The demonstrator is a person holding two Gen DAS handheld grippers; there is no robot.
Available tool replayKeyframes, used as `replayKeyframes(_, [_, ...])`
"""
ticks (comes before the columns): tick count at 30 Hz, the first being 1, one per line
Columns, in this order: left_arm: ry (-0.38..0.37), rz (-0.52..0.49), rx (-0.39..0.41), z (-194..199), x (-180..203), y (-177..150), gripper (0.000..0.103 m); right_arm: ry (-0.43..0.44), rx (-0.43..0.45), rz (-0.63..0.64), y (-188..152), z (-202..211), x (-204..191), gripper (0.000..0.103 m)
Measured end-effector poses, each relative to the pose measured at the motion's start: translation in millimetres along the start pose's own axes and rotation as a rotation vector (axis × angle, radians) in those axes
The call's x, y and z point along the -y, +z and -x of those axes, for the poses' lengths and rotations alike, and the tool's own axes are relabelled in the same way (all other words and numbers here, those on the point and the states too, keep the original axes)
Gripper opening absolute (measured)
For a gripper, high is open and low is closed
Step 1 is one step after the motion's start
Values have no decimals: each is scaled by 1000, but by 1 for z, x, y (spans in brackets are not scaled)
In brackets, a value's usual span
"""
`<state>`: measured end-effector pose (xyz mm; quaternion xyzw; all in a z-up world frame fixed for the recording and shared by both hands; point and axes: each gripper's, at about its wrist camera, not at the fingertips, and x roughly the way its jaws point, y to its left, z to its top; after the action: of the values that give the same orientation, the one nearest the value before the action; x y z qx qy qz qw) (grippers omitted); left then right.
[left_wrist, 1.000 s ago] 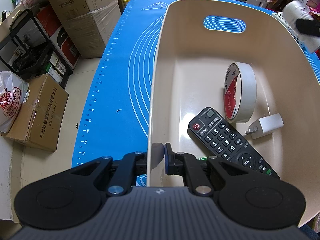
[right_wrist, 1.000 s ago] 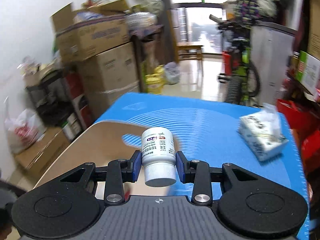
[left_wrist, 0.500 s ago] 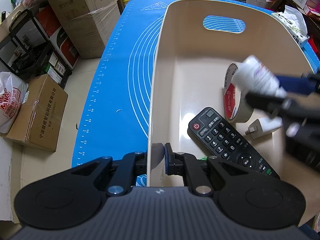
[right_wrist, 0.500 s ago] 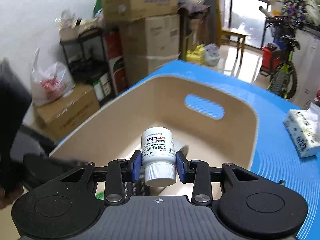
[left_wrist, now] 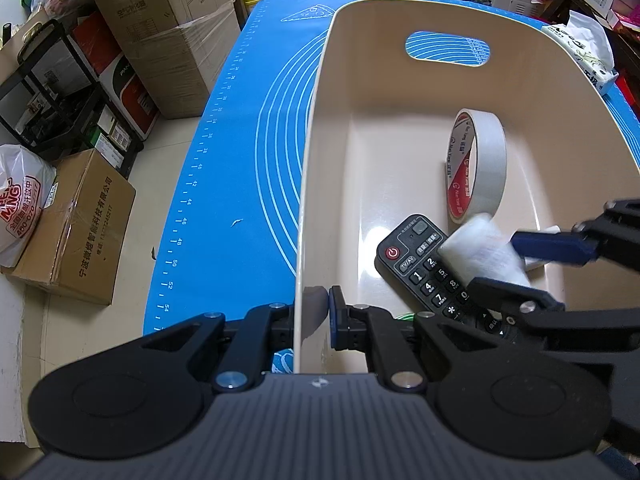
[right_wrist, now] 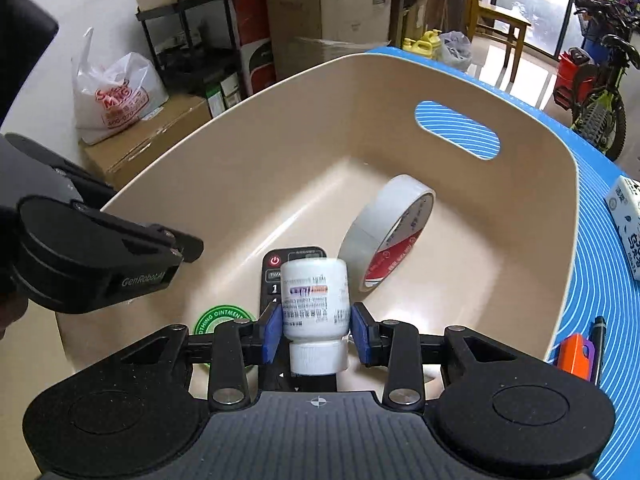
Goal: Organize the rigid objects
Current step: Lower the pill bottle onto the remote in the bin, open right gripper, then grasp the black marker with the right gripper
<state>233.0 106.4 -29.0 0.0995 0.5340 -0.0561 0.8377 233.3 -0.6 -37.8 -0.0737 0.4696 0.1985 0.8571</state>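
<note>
**A:** What were your left tongs [left_wrist: 316,312] doing?

**B:** They were clamped shut on the near wall of the bin [left_wrist: 360,80], one pad outside and one inside. The bin sat on the blue mat [left_wrist: 248,160], which stretched ahead of those tongs and to their left.

**A:** And your right tongs [right_wrist: 316,328]?

**B:** You had them tipped down into the bin with the bottle [right_wrist: 314,300] between the jaws, cap toward the camera. The jaws had just been opening. The left pad lay against the bottle's side, but a sliver of gap showed at the right pad, so you were no longer squeezing it. From the left tongs, the bottle was ahead and to the right, blurred.

**A:** What lay under it?

**B:** The remote [left_wrist: 416,264] was directly beneath and just ahead of your right tongs, flat on the bin floor. I couldn't tell whether the bottle touched it.

**A:** Anything else in there?

**B:** The tape [left_wrist: 484,168] stood on edge ahead and to the right of the right tongs, just beyond the remote. A green tin [right_wrist: 218,318] lay below their left finger, beside the remote.
</note>
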Motion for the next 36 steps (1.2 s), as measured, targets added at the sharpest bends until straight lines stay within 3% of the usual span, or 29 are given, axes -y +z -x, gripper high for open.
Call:
replayKeyframes(3, [0, 0, 0, 0, 0, 0, 11, 8, 38, -37, 4, 9, 9, 70])
replayKeyframes(7, [0, 3, 1, 1, 0, 0, 11, 51, 76, -81, 7, 23, 20, 73])
replayKeyframes(11, [2, 6, 1, 2, 0, 1, 11, 20, 121, -93, 7, 40, 30, 88])
replayKeyframes(16, [2, 6, 1, 2, 0, 1, 11, 15, 159, -145, 8, 61, 53, 89])
replayKeyframes(22, [2, 7, 3, 1, -1, 1, 11, -50, 212, -167, 3, 85, 80, 92])
replayKeyframes(32, [3, 9, 3, 1, -1, 0, 11, -150, 217, -303, -19, 89, 153, 92])
replayKeyframes(36, [5, 9, 2, 1, -1, 0, 11, -234, 180, -368, -39, 78, 184, 92])
